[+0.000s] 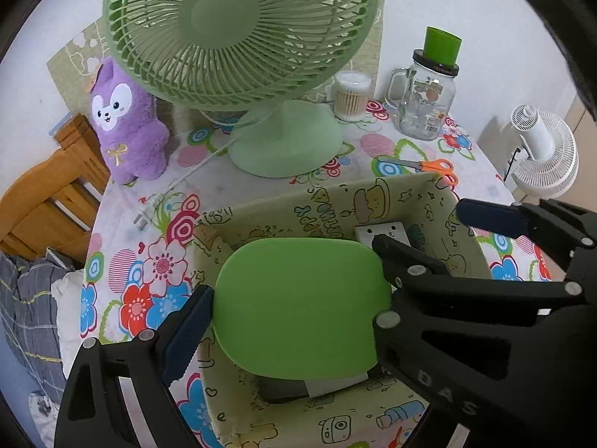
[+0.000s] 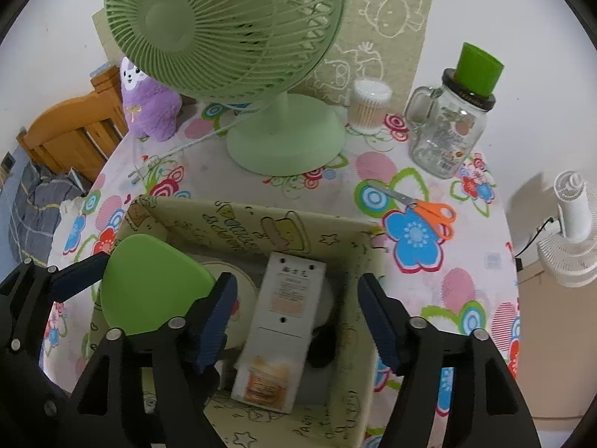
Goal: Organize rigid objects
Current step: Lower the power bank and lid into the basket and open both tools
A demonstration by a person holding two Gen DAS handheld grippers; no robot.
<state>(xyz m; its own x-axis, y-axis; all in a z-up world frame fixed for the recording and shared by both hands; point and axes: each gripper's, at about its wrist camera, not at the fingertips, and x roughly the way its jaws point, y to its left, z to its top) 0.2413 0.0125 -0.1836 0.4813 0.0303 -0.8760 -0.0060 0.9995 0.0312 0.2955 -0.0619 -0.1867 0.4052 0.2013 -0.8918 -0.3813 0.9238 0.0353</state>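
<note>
**Mia:** What could go wrong here?

**Ben:** The biggest worry is the soft bin (image 2: 261, 220) on the table (image 1: 123, 231). Its walls are floppy. Both tongs hang right over it, so a bump could fold a wall in or push the whole bin along.

**Mia:** And the green lid (image 1: 291, 280)?

**Ben:** The left tongs (image 1: 294, 308) seem to grip it by its edges, stretched very wide, above the left side of the bin. I think a hold that thin can slip. Then the lid would drop onto the white box (image 2: 287, 321).

**Mia:** Where is the white box?

**Ben:** It is inside the bin and looks like it leans on the far wall. The right tongs (image 2: 298, 298) are open around it and do not touch it. It could tip over if a jaw knocks it.

**Mia:** What else is near?

**Ben:** The big green fan (image 1: 224, 18) stands just behind the bin, so there is little room to lift that way. Then there is a purple plush toy (image 1: 127, 123), a glass jar (image 1: 423, 100), a tub of cotton buds (image 1: 350, 95), and orange scissors (image 1: 429, 166) near the bin's far corner
</note>
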